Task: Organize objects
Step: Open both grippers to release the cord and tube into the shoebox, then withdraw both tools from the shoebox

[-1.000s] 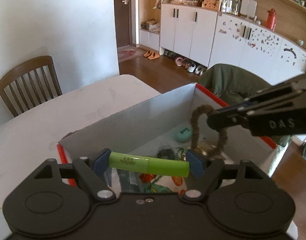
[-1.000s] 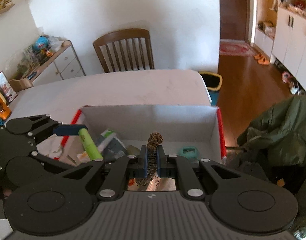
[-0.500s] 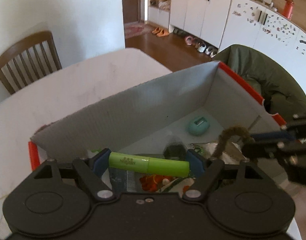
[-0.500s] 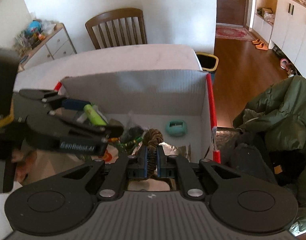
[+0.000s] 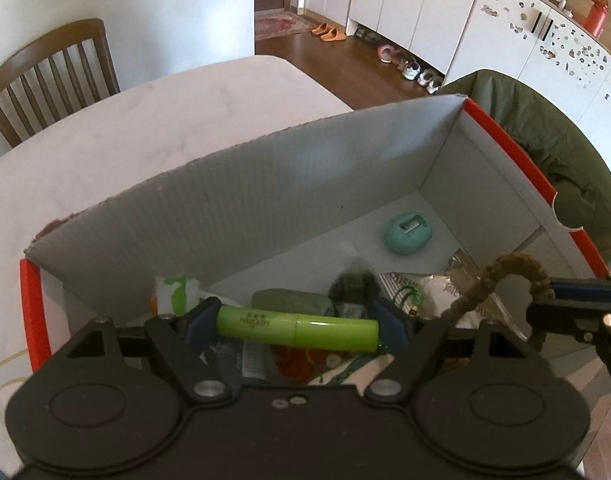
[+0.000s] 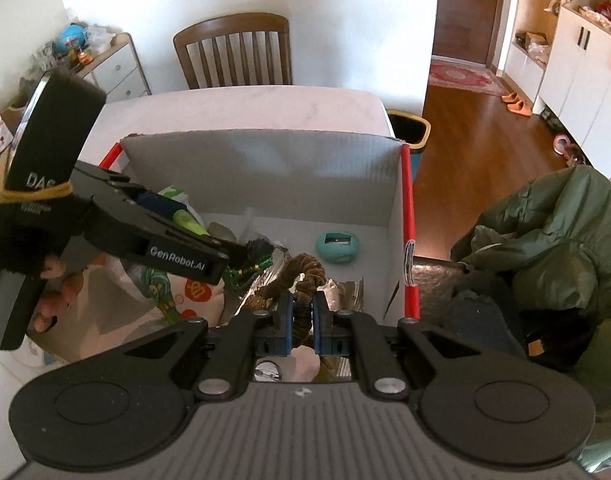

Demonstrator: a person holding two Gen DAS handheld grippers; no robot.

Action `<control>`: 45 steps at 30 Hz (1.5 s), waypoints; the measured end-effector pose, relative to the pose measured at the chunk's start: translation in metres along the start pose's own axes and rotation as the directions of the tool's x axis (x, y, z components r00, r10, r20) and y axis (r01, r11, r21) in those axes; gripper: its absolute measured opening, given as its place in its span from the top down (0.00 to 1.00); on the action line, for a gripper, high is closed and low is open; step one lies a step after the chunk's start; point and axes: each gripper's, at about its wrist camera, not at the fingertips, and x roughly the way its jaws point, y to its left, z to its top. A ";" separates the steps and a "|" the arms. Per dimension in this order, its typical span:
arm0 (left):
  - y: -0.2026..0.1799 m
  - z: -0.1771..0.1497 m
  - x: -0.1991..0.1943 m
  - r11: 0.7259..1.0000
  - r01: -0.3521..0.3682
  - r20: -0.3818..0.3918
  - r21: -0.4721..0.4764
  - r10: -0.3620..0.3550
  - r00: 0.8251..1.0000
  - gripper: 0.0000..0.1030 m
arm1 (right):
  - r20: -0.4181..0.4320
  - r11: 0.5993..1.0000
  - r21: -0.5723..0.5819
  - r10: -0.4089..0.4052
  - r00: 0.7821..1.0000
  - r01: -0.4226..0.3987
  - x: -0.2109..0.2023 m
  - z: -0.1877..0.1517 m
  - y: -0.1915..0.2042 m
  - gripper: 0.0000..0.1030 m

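Left hand-held gripper [image 5: 297, 326]: jaws spread wide, clamped end to end on a green tube [image 5: 297, 328] lying crosswise between the blue pads [image 5: 201, 320], poised above the near-left part of an open cardboard box [image 5: 265, 200]. Right hand-held gripper [image 6: 302, 312]: jaws nearly together, pinched on a brown braided loop [image 6: 305, 272] that arches up just ahead of the fingertips and hangs over the box's near-right part. Seen from the left wrist view, the same loop [image 5: 505, 276] curving up beside the right hand-held gripper [image 5: 573, 304] at the frame's right edge. Seen from the right wrist view, the left hand-held gripper [image 6: 177, 220] reaching in from the left, with the fingers of a hand [image 6: 53, 284] wrapped below its body. Below both, inside the box: a teal pencil sharpener [image 6: 337, 246] near the far right corner, well apart from either tool; crinkled foil and plastic wrappers [image 6: 265, 268], green beads [image 6: 249, 270] and a printed white bag [image 6: 185, 292] piled on the floor of the box. Box resting on a pale counter [image 5: 145, 132], red trim along its side edges. Beyond: a wooden chair [image 6: 233, 52] at the far side of the counter, and an olive green jacket [image 6: 545, 240] just to the right of the box.
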 end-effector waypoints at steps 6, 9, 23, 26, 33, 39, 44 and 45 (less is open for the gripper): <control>-0.004 0.001 -0.006 1.000 -0.006 0.011 -0.016 0.007 1.000 0.19 | -0.009 1.000 -0.013 -0.004 1.000 0.004 0.000 -0.003 -0.001 0.90; -0.006 0.000 -0.014 1.000 -0.011 0.032 -0.014 0.012 0.999 0.15 | -0.004 1.000 -0.012 0.001 1.000 -0.001 -0.003 -0.004 -0.004 0.87; -0.023 -0.023 -0.085 1.000 -0.023 0.180 -0.002 0.023 0.983 0.09 | 0.118 0.999 0.010 0.049 0.992 -0.051 -0.047 -0.012 -0.004 0.43; -0.024 -0.029 -0.103 1.000 -0.015 0.215 -0.009 0.017 0.977 0.09 | 0.135 0.998 0.010 0.054 0.989 -0.056 -0.057 -0.014 0.001 0.43; -0.024 -0.049 -0.142 0.999 -0.024 0.299 -0.021 0.030 0.954 0.06 | 0.197 0.998 0.007 0.054 0.979 -0.057 -0.083 -0.022 0.016 0.43; -0.021 -0.068 -0.171 0.999 -0.032 0.352 -0.026 0.039 0.935 0.03 | 0.239 0.997 0.021 0.061 0.969 -0.068 -0.102 -0.032 0.028 0.43; -0.022 -0.080 -0.190 0.999 -0.037 0.390 -0.022 0.042 0.920 0.02 | 0.280 0.996 0.027 0.070 0.957 -0.081 -0.117 -0.037 0.036 0.35; -0.022 -0.082 -0.193 0.999 -0.040 0.400 -0.022 0.046 0.915 0.02 | 0.288 0.996 0.033 0.075 0.955 -0.088 -0.121 -0.038 0.037 0.34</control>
